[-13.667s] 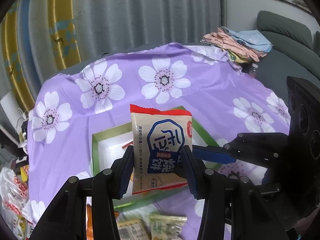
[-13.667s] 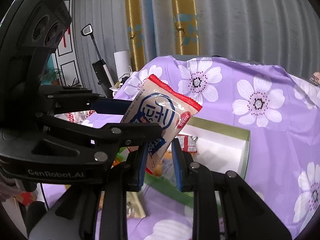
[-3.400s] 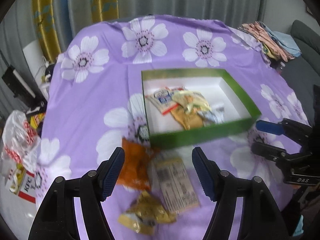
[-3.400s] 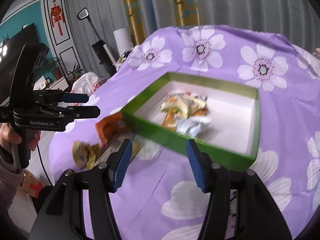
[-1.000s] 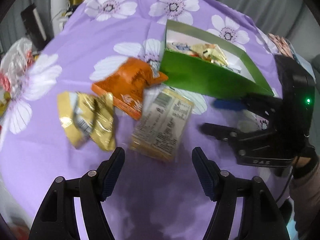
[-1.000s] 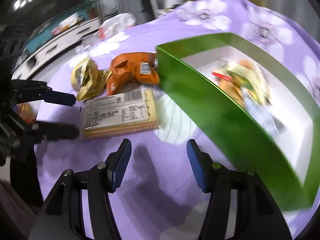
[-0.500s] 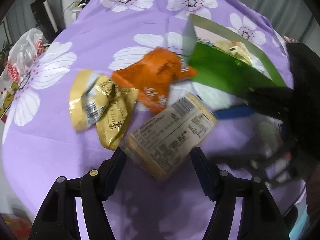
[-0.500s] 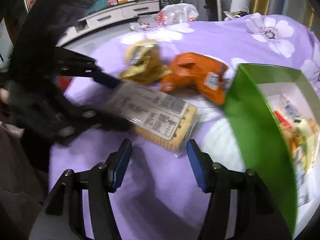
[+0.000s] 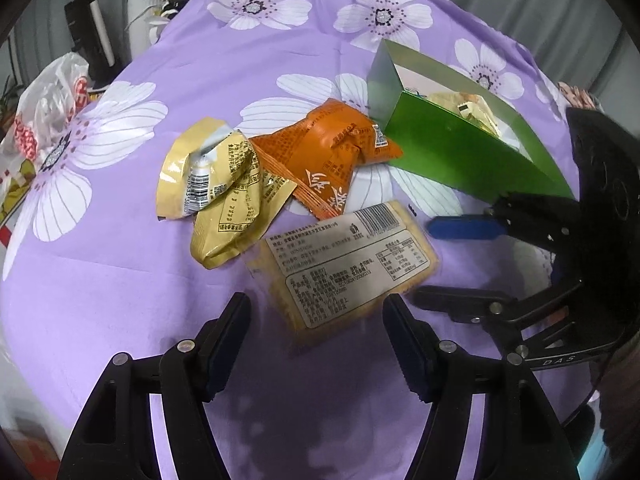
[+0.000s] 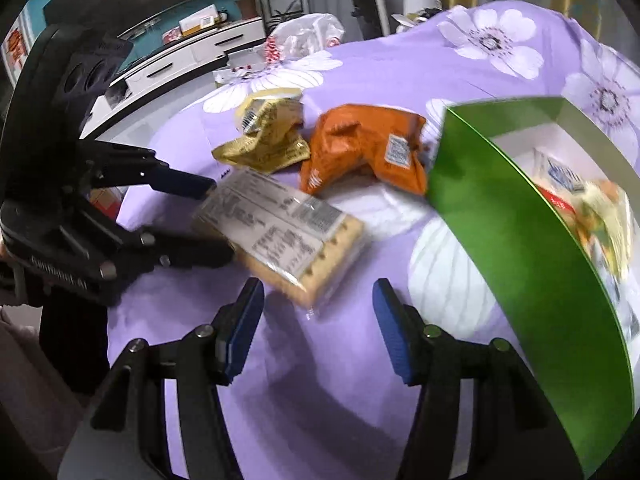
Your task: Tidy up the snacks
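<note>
3 snack packets [image 9: 320, 216], green box [image 9: 460, 152]

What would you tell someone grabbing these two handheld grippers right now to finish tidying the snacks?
Left gripper: open, holding nothing, one end of the cracker pack between its fingertips.
Right gripper: open, jaws closing, tips at the pack's other end, not pressing on it.
Things: the cracker pack lies flat on the purple cloth. Beyond it lie an orange packet and yellow packets, the orange one by the corner of the green box.
Done: several snacks are in the box.
Left: cracker pack, orange packet and yellow packets go into the box.
</note>
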Demonstrator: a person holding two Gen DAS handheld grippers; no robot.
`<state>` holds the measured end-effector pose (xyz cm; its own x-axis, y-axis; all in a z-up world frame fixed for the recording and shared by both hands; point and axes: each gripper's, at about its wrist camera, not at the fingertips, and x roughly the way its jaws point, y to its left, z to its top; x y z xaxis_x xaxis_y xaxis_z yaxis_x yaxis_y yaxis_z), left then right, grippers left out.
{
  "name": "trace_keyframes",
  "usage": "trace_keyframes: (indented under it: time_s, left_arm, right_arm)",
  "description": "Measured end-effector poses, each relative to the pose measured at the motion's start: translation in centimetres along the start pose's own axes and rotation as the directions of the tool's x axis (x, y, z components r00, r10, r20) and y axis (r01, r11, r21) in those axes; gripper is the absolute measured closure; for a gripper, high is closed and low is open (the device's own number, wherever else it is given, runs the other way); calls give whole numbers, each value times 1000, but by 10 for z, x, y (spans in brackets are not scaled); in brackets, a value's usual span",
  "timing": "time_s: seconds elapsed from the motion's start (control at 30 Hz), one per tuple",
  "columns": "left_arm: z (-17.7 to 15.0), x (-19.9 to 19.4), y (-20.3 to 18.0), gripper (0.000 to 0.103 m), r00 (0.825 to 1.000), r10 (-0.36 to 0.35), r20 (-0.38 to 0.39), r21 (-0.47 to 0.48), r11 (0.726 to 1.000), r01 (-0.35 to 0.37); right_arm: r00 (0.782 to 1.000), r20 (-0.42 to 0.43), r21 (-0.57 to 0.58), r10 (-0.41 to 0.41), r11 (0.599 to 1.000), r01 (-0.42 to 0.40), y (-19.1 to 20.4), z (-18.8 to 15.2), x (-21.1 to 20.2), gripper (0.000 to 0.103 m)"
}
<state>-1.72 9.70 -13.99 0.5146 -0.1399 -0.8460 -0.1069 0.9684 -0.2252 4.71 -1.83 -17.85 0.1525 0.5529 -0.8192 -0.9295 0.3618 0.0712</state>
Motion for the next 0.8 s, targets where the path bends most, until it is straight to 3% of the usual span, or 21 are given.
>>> trace_keyframes:
  time_s: [0.07, 0.13, 0.43, 0.8]
  left_arm:
    - [-1, -1, 1, 42, 1000, 3, 1, 6, 1000, -3]
    - [0, 0, 1, 50, 1000, 13, -7, 18, 1000, -13]
    - [2, 2, -4, 50, 999, 30, -16, 52, 998, -29]
    - [-1, -6, -25, 50, 1000, -4, -20, 103, 995, 6]
  right_arm:
    - [1000, -6, -13, 15, 1000, -15, 0, 1, 3, 60]
    - [1000, 1, -24, 10, 1000, -10, 3, 2, 1, 63]
    - [999, 36, -4, -18, 1000, 18, 7, 0, -10, 69]
    - [994, 61, 95, -86, 992, 80, 14, -23, -33, 73]
